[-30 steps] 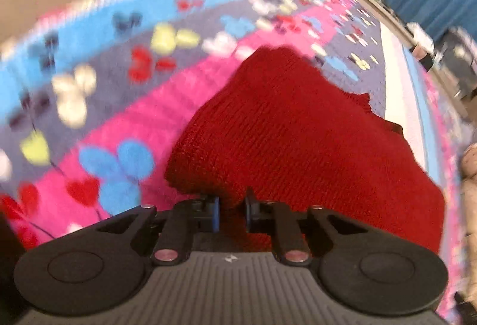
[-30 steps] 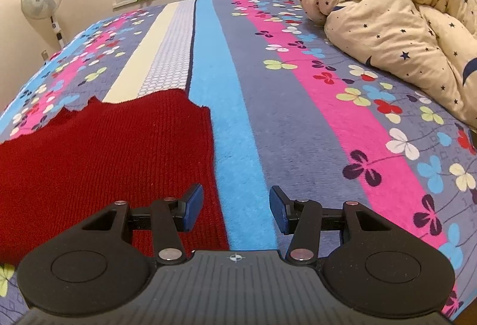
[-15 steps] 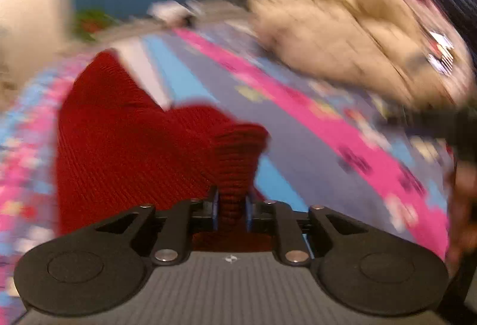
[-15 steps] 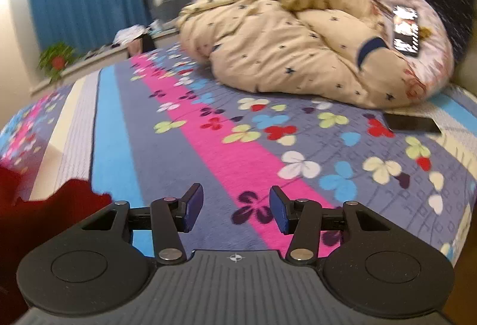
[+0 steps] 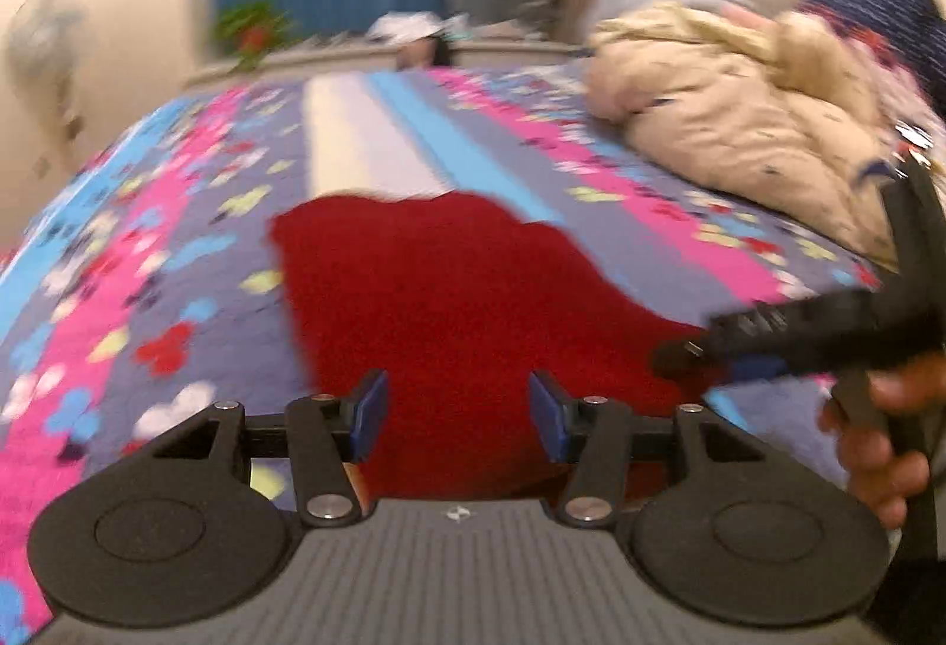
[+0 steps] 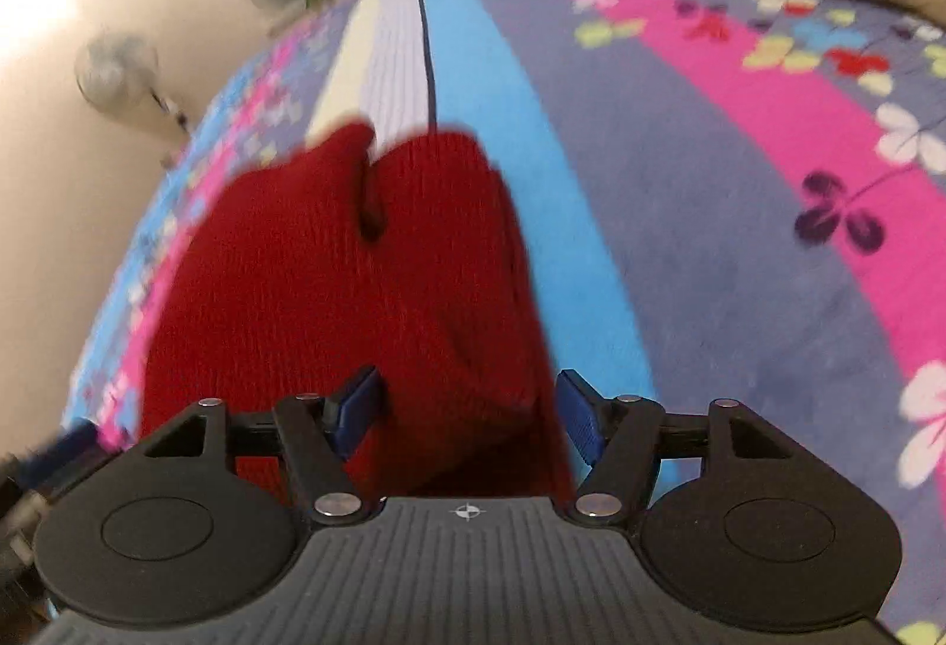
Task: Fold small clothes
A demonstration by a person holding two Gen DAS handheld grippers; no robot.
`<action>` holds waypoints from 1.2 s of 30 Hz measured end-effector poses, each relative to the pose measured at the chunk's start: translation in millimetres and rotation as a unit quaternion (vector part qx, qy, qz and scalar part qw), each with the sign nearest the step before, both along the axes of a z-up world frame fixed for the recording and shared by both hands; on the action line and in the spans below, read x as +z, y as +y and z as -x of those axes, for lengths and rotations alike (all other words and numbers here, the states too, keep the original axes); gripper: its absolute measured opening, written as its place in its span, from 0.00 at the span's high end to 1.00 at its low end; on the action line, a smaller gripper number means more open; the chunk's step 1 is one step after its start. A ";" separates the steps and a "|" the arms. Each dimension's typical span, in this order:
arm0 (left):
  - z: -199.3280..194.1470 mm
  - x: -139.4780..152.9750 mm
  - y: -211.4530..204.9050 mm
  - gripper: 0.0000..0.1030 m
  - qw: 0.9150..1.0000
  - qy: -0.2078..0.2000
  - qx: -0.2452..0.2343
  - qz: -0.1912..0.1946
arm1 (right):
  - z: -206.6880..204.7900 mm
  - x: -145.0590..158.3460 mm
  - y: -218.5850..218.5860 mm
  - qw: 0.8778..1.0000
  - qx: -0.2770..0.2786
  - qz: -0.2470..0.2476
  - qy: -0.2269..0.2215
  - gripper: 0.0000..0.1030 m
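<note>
Now | both fingers released | red knit garment point(image 5: 449, 290) (folded) flat | bedspread point(image 6: 680, 207) bare rightward

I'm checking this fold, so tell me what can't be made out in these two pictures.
- Red knit garment: near edge hidden behind the left gripper body; weave motion-blurred, left wrist view.
- Garment left part cut off by the right gripper body, right wrist view.
- Right gripper tips blurred, left wrist view.

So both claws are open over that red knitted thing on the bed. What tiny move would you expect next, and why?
Probably the right gripper eases forward and closes on the near edge of the red knit garment, which lies loosely doubled on the bedspread. Its open fingers already straddle that edge, while the left gripper hangs open, holding nothing.
</note>
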State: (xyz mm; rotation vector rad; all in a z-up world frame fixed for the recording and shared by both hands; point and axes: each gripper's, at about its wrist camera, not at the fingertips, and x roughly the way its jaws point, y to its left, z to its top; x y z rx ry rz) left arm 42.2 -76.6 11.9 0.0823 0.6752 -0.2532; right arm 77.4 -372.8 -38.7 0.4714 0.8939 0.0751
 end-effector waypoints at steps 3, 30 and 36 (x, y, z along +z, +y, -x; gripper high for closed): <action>0.6 5.4 13.8 0.45 1.000 0.002 0.012 0.002 | 0.9 6.5 4.0 0.999 -0.009 0.016 -0.026 0.66; -75.8 8.8 -2.3 0.15 0.995 0.070 0.061 -0.036 | 8.6 1.9 -19.3 0.998 -0.036 0.040 -0.042 0.23; -146.1 10.7 18.2 0.15 0.985 0.132 0.087 0.071 | -15.5 -25.8 -6.3 0.997 -0.052 0.034 0.033 0.20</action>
